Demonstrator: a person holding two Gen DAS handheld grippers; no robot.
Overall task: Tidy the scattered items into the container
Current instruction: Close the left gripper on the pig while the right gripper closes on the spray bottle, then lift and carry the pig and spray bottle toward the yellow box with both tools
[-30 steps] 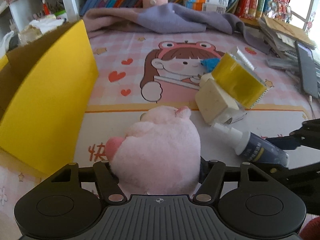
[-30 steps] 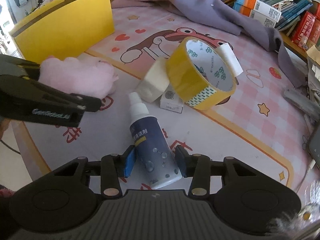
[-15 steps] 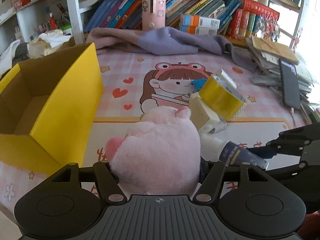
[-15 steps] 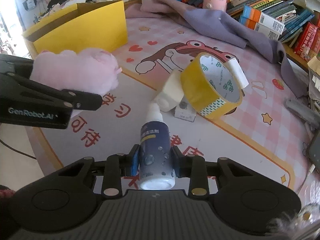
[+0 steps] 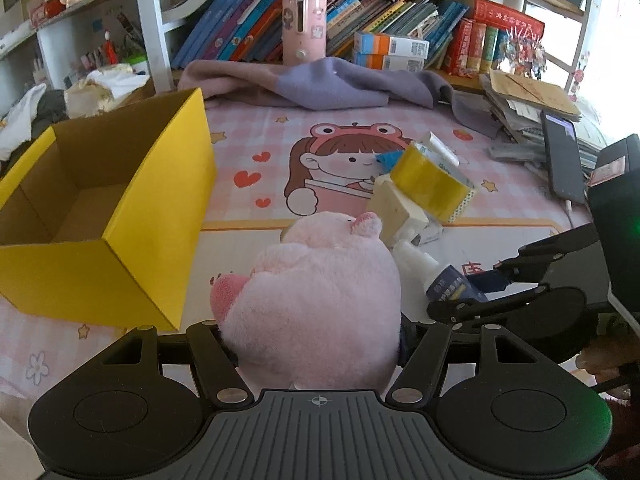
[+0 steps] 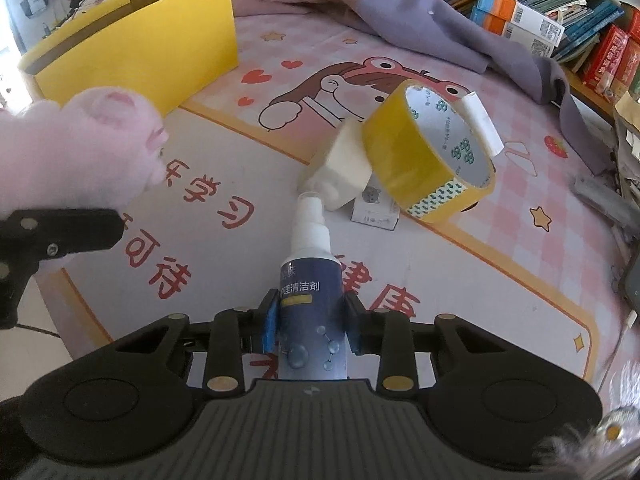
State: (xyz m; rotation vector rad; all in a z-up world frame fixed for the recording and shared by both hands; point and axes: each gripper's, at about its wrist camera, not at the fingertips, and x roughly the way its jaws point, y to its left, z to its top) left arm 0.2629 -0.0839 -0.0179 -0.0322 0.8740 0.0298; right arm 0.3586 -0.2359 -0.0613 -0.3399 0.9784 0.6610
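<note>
Left hand-held gripper (image 5: 316,336) clamped on pink plush toy (image 5: 316,300), off counter. Yellow box (image 5: 100,200) lies ahead-left, open top up, nearer left hand. Right hand-held gripper (image 6: 310,330) pinches spray bottle (image 6: 310,300), nozzle pointing forward.

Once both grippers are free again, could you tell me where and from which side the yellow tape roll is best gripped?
Pinch the tape roll across its upper band wall, one finger inside the open core, coming from above. It stands tilted on edge, leaning on the cream block, so its raised rim is exposed.
</note>
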